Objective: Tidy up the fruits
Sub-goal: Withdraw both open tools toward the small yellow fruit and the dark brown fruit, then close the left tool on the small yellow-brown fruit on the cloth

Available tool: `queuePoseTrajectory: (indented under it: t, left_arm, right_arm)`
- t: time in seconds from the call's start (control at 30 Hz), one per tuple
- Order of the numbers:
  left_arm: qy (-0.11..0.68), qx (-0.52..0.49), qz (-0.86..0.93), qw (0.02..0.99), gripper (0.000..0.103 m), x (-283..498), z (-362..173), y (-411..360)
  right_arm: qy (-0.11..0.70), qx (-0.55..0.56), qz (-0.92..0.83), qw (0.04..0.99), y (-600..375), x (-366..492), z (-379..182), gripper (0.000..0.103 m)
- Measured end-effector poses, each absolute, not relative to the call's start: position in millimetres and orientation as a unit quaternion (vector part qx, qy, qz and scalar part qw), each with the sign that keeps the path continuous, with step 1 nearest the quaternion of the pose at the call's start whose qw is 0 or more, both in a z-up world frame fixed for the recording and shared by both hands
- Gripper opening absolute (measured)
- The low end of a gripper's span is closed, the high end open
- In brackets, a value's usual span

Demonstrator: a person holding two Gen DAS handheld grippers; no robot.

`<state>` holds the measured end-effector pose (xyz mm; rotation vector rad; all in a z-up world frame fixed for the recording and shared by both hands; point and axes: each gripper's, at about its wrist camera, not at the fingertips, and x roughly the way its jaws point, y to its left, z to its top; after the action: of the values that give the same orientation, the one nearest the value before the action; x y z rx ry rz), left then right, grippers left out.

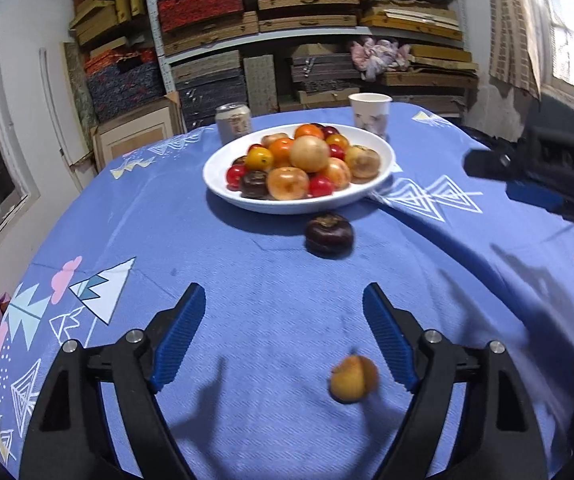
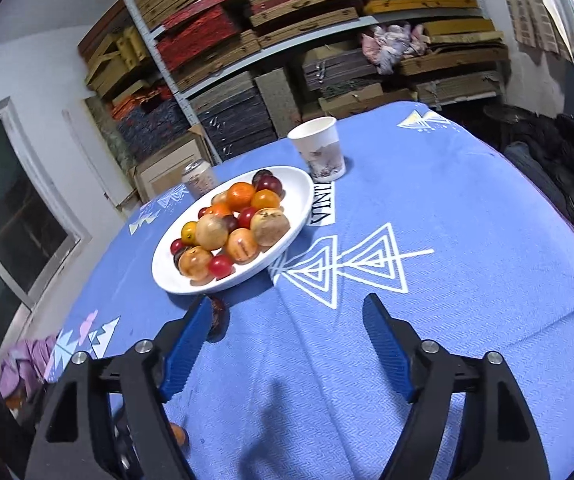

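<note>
**Asker:** While both tools hover over the table, what are the fingers doing, left to right?

**Describer:** The left gripper (image 1: 283, 336) has its blue-padded fingers (image 1: 179, 336) spread wide, holding nothing. A small yellow-orange fruit (image 1: 353, 378) (blurred) lies on the blue tablecloth (image 1: 267, 272) between them, close to the right-hand pad; I cannot tell whether it touches. Beyond the tips sits a dark purple fruit (image 1: 329, 235), just in front of the white plate (image 1: 223, 160).

**Asker:** And the other tool?

**Describer:** The right gripper (image 2: 287, 344) is equally wide apart and empty, only cloth between its pads (image 2: 387, 352). The dark fruit (image 2: 218, 314) peeks out behind its left finger, beside the plate (image 2: 167, 272), which is heaped with orange, yellow, red and dark fruits. A paper cup (image 2: 319, 148) and a can (image 2: 198, 178) stand behind it.
</note>
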<state>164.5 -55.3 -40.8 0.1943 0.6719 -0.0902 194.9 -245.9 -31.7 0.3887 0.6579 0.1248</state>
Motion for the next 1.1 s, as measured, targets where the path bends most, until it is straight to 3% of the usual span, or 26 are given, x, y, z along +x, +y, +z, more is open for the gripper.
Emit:
queuePoseTrajectory:
  t: [0.37,0.57,0.83,0.97,1.1]
  left_arm:
    - [0.376,0.081,-0.122,0.915,0.079,154.6,-54.1,-55.9]
    - [0.394,0.072,-0.144,0.905,0.066,155.5,-59.9,-58.1]
    - [0.404,0.068,-0.162,0.898,0.065,150.9,-62.4,-58.8]
    - [0.422,0.063,-0.173,0.888,0.048,155.4,-67.2,-60.4]
    - [0.43,0.058,-0.175,0.884,0.046,158.6,-70.4,-60.1]
  right_arm:
    - [0.317,0.21,0.052,0.923,-255.7,196.6,-31.7,0.085]
    - [0.315,0.206,0.058,0.925,-254.8,194.0,-30.0,0.085]
    - [0.316,0.2,0.065,0.925,-250.9,193.1,-29.5,0.085]
    - [0.317,0.195,0.065,0.926,-248.2,192.3,-29.4,0.085]
    - [0.317,0.196,0.066,0.926,-247.5,192.1,-29.5,0.085]
